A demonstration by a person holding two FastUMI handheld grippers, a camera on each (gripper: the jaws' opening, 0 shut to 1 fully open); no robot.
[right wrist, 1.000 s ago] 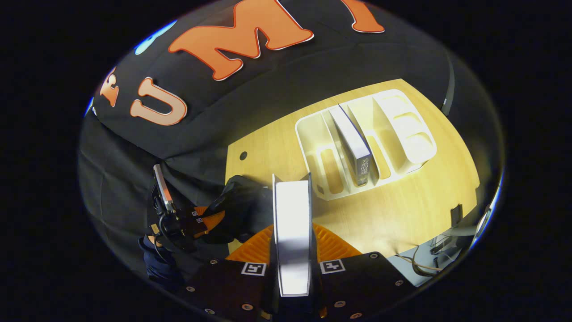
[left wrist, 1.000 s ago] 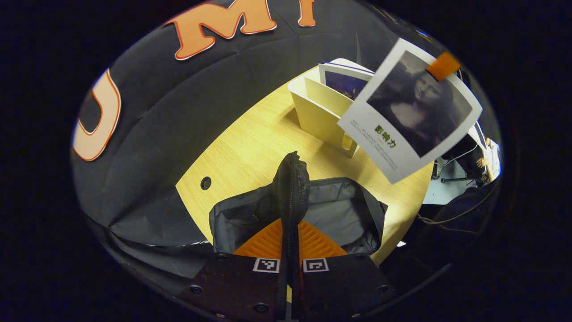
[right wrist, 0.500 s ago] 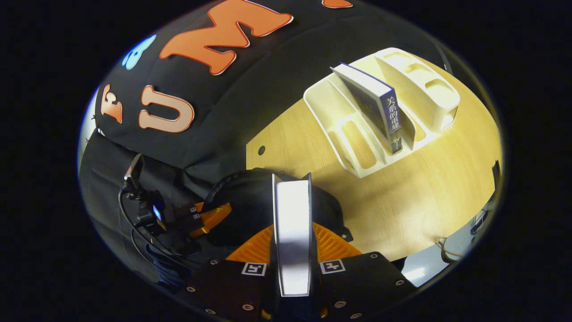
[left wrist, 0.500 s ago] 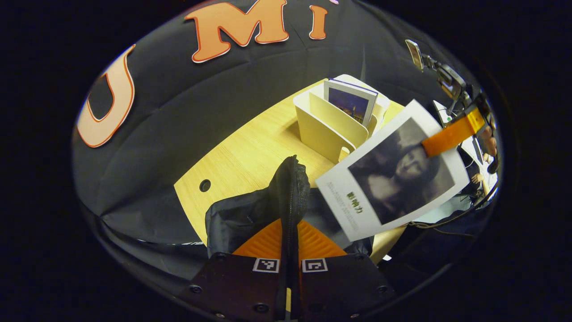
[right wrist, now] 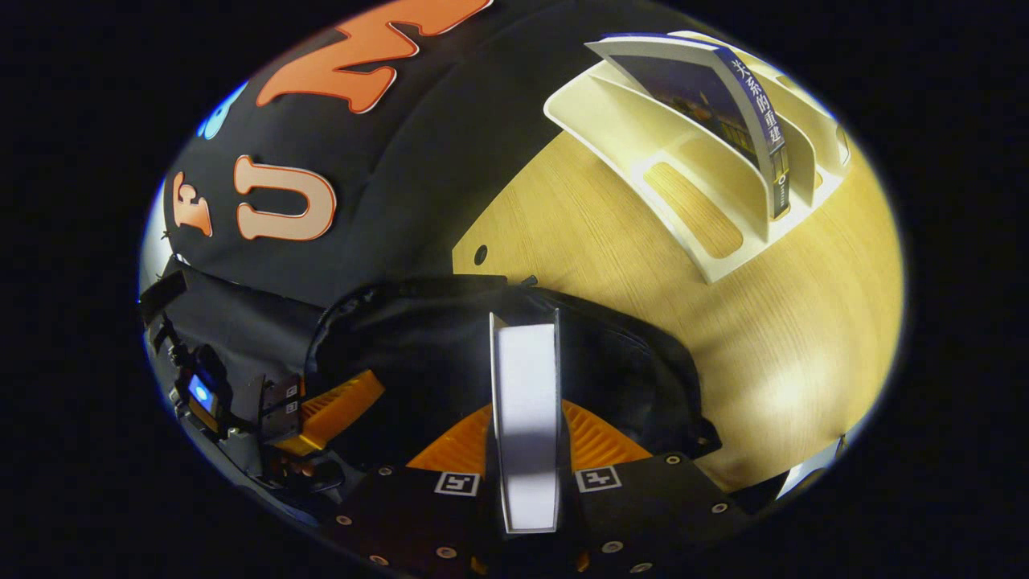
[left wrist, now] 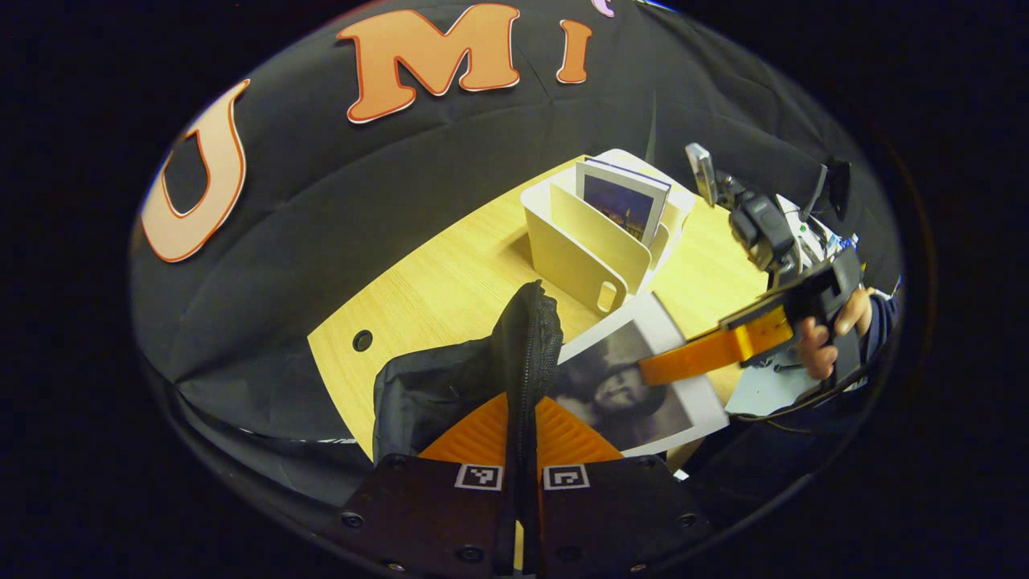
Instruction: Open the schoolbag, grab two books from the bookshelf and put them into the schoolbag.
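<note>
While clamped between the fingers of the left gripper (left wrist: 521, 450), raised edge of black schoolbag (left wrist: 450, 386) with its zipper running up the middle, bag mouth held open on the wooden bench (left wrist: 434, 281). Behind the bag, cream bookshelf (left wrist: 591, 241) with upright dividers, standing on the bench; leaning in one of its slots, second book (left wrist: 623, 205) with a dark blue cover, the nearest slot bare. Right of the bag edge, white-bordered book (left wrist: 635, 386) bearing a dark portrait, tilted, its lower part at or just inside the bag mouth; cannot tell whether touching the lining. Pressed on that cover from the right, right gripper (left wrist: 683, 362), with a hand (left wrist: 820, 338) wrapped around its handle farther off.

Seen from the right gripper view, same book (right wrist: 526, 426) edge-on, pale page block upright between both fingers of the right gripper (right wrist: 526, 482), firmly pinched. Directly beyond it, dark open schoolbag (right wrist: 418, 354) spread across the near end of the bench (right wrist: 611, 257). At lower left, left gripper (right wrist: 321, 406) at the bag's far side. At upper right, well apart from the bag, bookshelf (right wrist: 643, 137) with the blue-spined book (right wrist: 723, 104) slanted against a divider.
</note>
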